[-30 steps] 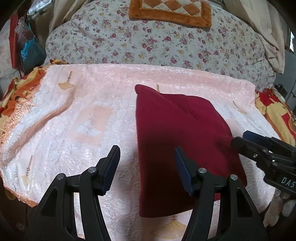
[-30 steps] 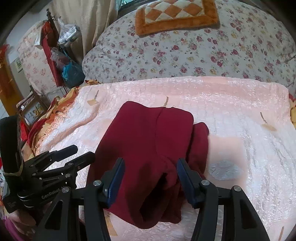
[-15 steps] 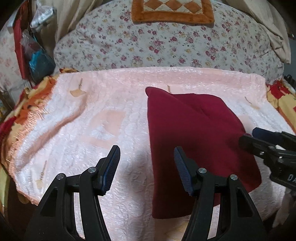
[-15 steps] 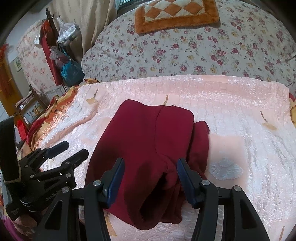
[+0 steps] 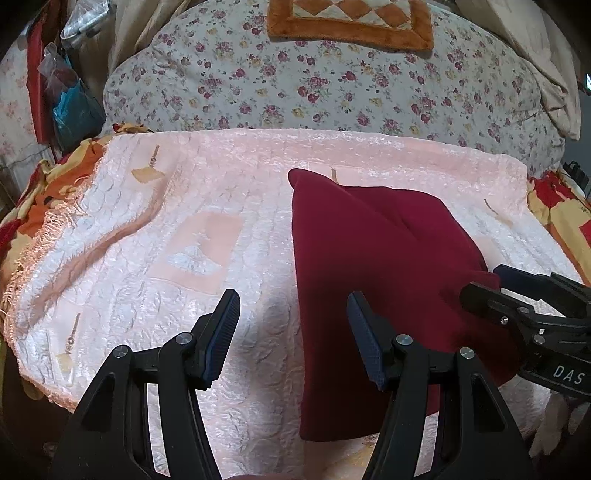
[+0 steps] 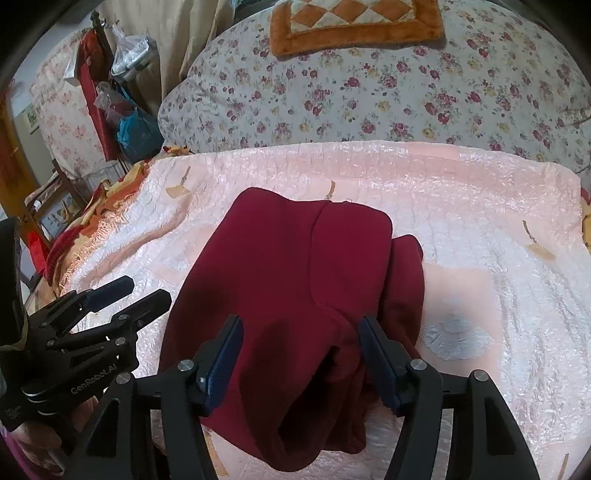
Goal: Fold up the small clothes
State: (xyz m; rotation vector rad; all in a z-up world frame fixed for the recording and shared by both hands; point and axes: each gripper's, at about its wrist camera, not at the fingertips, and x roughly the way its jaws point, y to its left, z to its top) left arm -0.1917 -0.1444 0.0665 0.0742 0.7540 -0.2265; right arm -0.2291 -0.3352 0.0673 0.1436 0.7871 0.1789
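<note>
A dark red garment lies partly folded on the pink quilted bedspread; it also shows in the right wrist view, with a layer folded over and an open bulge at its near edge. My left gripper is open and empty, hovering over the garment's left edge. My right gripper is open over the garment's near end, holding nothing. Each gripper shows in the other's view: the right one at the garment's right side, the left one beside its left edge.
A large floral bundle with an orange checked mat lies behind the bedspread. Bags and red cloth hang at the far left. An orange-yellow sheet shows under the bedspread's sides.
The left gripper has drifted left, so the garment sits further right in its view. The right gripper has barely moved. Both stay open.
</note>
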